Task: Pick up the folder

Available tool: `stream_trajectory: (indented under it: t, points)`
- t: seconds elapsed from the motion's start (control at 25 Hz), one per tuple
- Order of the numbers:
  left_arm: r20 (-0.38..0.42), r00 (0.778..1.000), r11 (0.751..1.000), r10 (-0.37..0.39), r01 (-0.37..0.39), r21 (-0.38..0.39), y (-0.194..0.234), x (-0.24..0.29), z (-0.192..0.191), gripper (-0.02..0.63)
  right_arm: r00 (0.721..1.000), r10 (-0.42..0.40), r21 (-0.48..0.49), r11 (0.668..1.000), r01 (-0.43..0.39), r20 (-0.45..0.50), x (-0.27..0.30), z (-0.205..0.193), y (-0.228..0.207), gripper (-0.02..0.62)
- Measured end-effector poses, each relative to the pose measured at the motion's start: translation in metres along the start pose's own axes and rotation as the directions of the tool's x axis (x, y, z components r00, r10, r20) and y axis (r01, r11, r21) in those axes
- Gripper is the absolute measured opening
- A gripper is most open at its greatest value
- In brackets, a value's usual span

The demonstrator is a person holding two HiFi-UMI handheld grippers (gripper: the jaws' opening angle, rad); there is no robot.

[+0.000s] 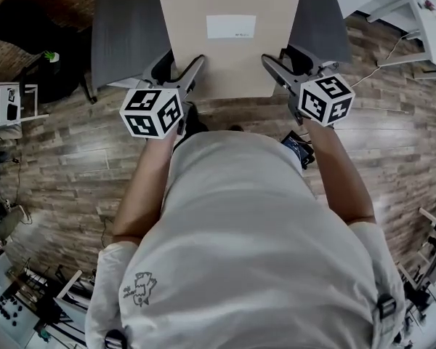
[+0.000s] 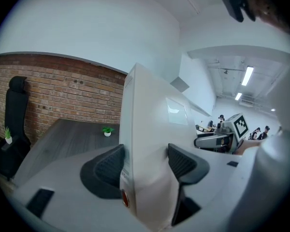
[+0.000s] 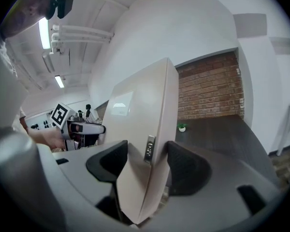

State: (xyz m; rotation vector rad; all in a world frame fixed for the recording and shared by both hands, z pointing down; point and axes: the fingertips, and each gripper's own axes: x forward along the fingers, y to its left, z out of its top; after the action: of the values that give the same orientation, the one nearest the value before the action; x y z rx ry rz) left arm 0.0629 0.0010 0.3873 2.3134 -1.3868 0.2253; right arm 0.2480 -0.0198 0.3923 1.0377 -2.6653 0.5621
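A beige folder (image 1: 229,57) with a white label (image 1: 230,26) lies flat over the near edge of the dark grey table (image 1: 123,35), jutting toward me. My left gripper (image 1: 182,67) is shut on its near left corner. My right gripper (image 1: 283,62) is shut on the near right corner. In the left gripper view the folder (image 2: 150,129) stands edge-on between the pads of the left gripper (image 2: 145,161), and the right gripper (image 2: 222,139) shows beyond it. In the right gripper view the folder (image 3: 140,115) is clamped by the right gripper (image 3: 146,161).
A small potted plant (image 2: 107,131) stands on the far side of the table, before a brick wall (image 2: 53,91). A black chair (image 2: 14,115) is at the table's left. A white table (image 1: 421,20) stands at the upper right. A shelf unit (image 1: 7,104) sits on the wooden floor at left.
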Motion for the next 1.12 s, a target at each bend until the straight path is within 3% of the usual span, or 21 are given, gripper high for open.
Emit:
stream_trajectory:
  t: [0.36, 1.12]
  points:
    - [0.008, 1.0, 1.0, 0.007, -0.007, -0.01, -0.026, -0.023, -0.014, 0.297, 1.0, -0.005, 0.001, 1.0, 0.005, 0.005, -0.032, -0.016, 0.017, 0.262]
    - [0.016, 0.999, 0.998, 0.041, -0.04, -0.053, -0.014, -0.053, -0.032, 0.297, 0.999, 0.028, 0.006, 1.0, -0.028, -0.024, -0.024, -0.031, 0.043, 0.261]
